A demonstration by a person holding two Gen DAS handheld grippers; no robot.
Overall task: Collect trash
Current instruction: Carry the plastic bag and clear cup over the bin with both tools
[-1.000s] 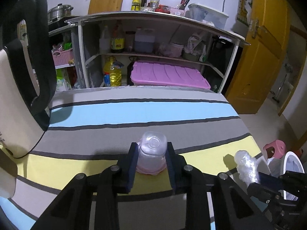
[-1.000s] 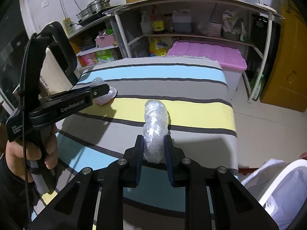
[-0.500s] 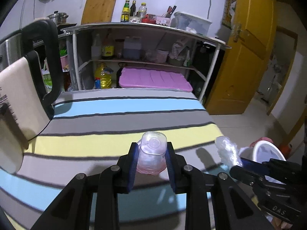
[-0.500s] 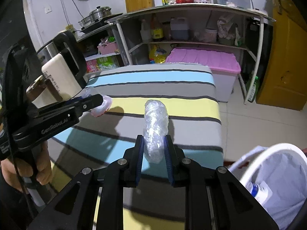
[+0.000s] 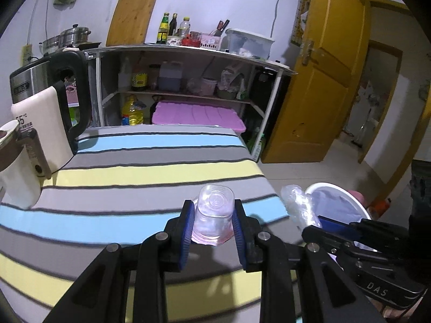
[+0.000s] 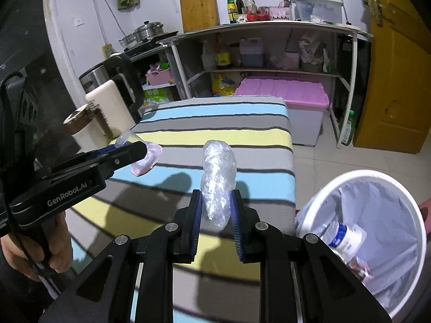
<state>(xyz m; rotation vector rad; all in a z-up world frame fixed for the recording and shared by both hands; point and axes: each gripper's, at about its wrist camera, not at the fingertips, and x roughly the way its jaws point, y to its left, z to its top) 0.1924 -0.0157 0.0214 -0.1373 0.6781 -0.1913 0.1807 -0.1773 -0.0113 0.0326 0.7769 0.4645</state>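
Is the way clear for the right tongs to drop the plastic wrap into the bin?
Probably yes: the bin stands open beside the table, nothing between it and the right tongs gripping the crumpled plastic wrap.

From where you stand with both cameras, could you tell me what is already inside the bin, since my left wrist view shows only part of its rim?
Observer: In the right wrist view, the white bin has a liner and holds a plastic bottle with a blue-and-white label.
Operator: Thank you. Is the right gripper's load secure?
Observer: The right gripper is shut on the crumpled clear plastic, which stands up between its pads.
Operator: Can you see who holds my gripper?
Observer: Yes, a hand grips the handle of the left gripper, which carries the clear cup out over the striped table.
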